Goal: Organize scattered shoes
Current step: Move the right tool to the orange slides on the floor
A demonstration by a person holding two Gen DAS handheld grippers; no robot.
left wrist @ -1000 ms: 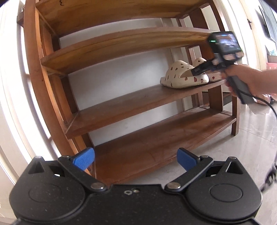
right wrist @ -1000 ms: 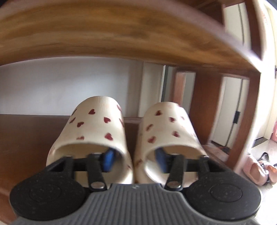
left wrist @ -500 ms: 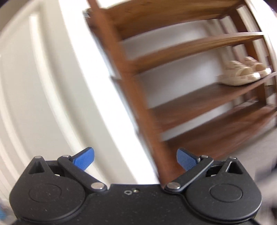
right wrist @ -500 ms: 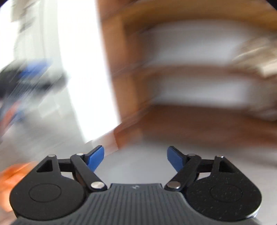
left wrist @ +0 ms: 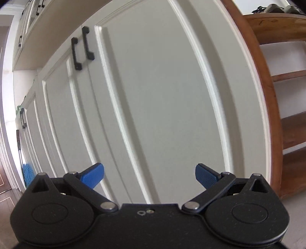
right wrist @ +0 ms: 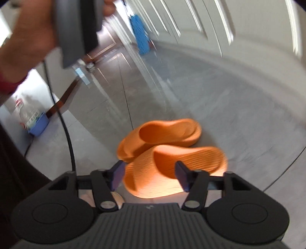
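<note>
1. White panelled cupboard doors with black bar handles fill the left wrist view; no writing can be read on them
2. Brown wooden shoe rack stands just right of those doors, with dark shoes, too blurred to tell apart, on its top shelf
3. Grey tiled floor runs along the foot of the doors
4. Pair of orange moulded foam slippers lies on that floor in front of the doors, side by side and touching
5. Small blue plastic tub sits on the floor, well left of the slippers, holding a white packet with red print too blurred to read
6. Blue fluffy duster head leans by the doors, beyond the slippers
7. Left gripper faces the doors, blue pads spread wide, nothing between them
8. Right gripper tilts down over the nearer slipper, jaws closing, pads not pressing on it
9. A hand grips the other tool's handle, up and left of the slippers
</note>
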